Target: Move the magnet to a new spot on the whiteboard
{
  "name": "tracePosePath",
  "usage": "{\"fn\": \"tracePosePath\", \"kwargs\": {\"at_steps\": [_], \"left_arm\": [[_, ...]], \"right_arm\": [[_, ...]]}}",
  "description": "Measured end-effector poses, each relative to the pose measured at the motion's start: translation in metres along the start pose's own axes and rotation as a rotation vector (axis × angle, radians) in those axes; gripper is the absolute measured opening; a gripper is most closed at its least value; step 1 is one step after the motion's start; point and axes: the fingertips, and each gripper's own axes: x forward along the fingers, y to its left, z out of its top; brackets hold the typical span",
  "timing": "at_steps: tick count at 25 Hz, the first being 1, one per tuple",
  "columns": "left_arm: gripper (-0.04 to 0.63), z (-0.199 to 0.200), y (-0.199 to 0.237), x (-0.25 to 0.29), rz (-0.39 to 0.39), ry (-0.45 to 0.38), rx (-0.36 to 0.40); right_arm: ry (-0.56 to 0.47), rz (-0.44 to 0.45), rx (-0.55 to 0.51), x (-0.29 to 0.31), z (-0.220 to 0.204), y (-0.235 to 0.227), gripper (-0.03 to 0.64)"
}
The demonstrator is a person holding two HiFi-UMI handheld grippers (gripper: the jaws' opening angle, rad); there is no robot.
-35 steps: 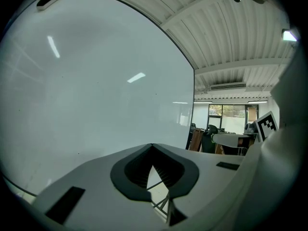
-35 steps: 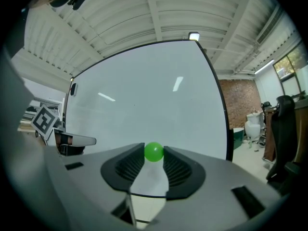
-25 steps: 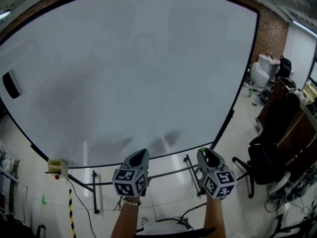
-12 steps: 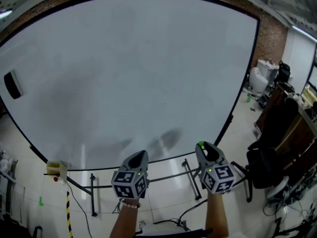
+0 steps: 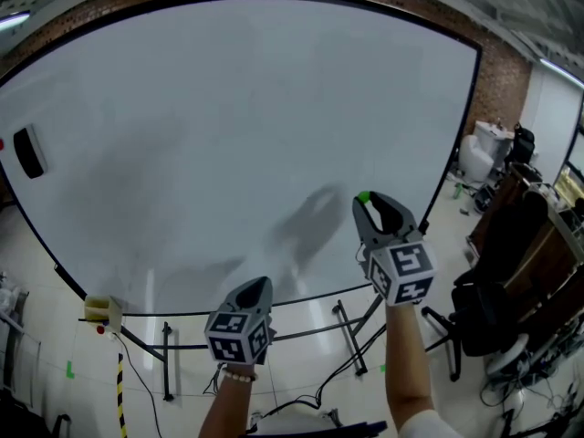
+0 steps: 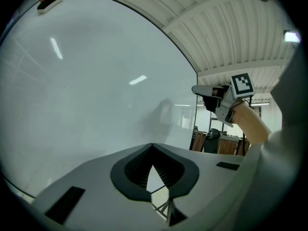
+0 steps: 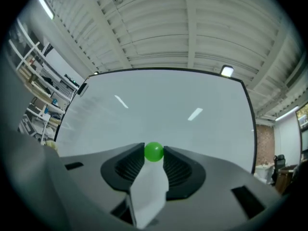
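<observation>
While the right gripper (image 5: 367, 204) clamps the green magnet (image 7: 154, 151) at its jaw tips, the whiteboard (image 5: 228, 117) lies straight ahead, apparently untouched; the left gripper (image 5: 257, 288) hangs lower and nearer, jaws closed, empty.

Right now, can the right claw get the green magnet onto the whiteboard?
Probably yes: the right claw grips the green magnet and faces bare whiteboard, with nothing showing between them.

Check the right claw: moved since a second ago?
Yes. In the head view the right claw, gripping the green magnet, rose from the bottom edge of the whiteboard up across its face.
</observation>
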Motion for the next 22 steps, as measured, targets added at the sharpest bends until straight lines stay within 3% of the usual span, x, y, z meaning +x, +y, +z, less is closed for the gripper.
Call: {"fn": "tracePosePath", "kwargs": {"at_steps": [9, 15, 22], "left_arm": [[-0.002, 0.004, 0.013, -0.010, 0.026, -0.019, -0.017], [-0.002, 0.003, 0.020, -0.014, 0.036, -0.027, -0.035], [-0.002, 0.001, 0.028, -0.019, 0.045, -0.031, -0.045]], "right_arm": [[-0.044, -0.002, -0.138, 0.054, 0.059, 0.005, 0.133], [-0.033, -0.024, -0.223, 0.080, 0.066, 0.011, 0.133], [-0.004, -0.030, -0.252, 0.103, 0.062, 0.022, 0.133]]}}
